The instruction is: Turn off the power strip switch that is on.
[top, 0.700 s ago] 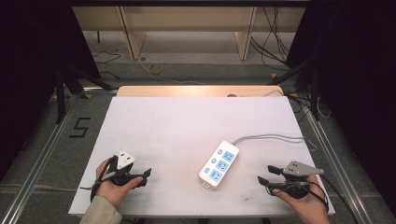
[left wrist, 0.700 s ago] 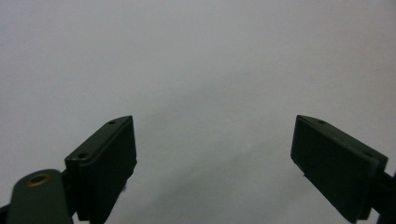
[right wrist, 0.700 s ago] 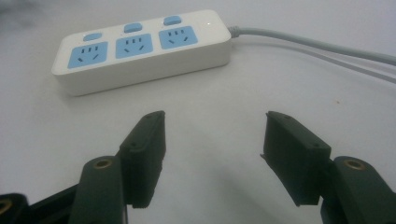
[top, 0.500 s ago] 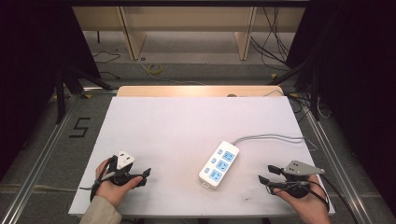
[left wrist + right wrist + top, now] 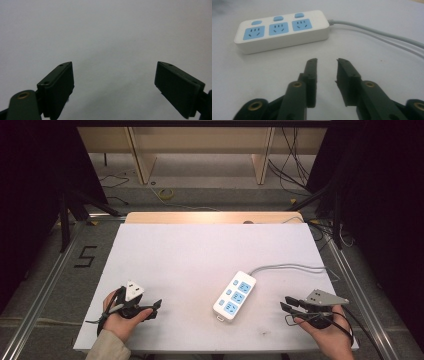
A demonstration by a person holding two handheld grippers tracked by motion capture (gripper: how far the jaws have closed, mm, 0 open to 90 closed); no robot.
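Note:
A white power strip (image 5: 235,295) with three blue sockets and three blue switches lies on the white table (image 5: 200,250), right of centre near the front. Its grey cable (image 5: 290,267) runs off to the right. My right gripper (image 5: 284,303) rests on the table to the right of the strip and points at it. In the right gripper view the power strip (image 5: 282,30) lies a short way beyond my right gripper (image 5: 326,60), whose jaws stand narrowly open with nothing between them. My left gripper (image 5: 156,309) sits at the front left, and in the left gripper view my left gripper (image 5: 113,67) is wide open over bare table.
The strip's grey cable (image 5: 382,32) loops across the table's right side. A wooden strip (image 5: 210,217) borders the far edge. Metal rails (image 5: 45,285) and floor cables (image 5: 165,194) surround the table. A hand (image 5: 120,327) holds each gripper at the front edge.

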